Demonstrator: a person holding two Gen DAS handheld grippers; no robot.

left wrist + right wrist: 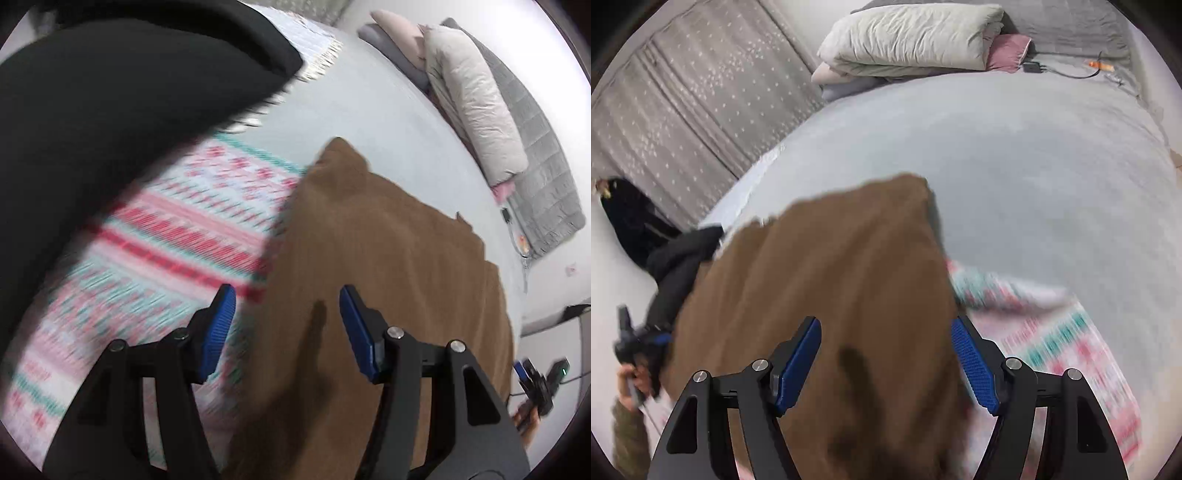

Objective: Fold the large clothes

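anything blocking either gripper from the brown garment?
Nothing visible. The brown garment lies spread on the bed, directly under the open left gripper and the open right gripper, with no object between. The black clothing sits off to the side.

Plain brown garment (376,266), pink-and-teal patterned blanket (177,236), grey bedsheet (1034,166)
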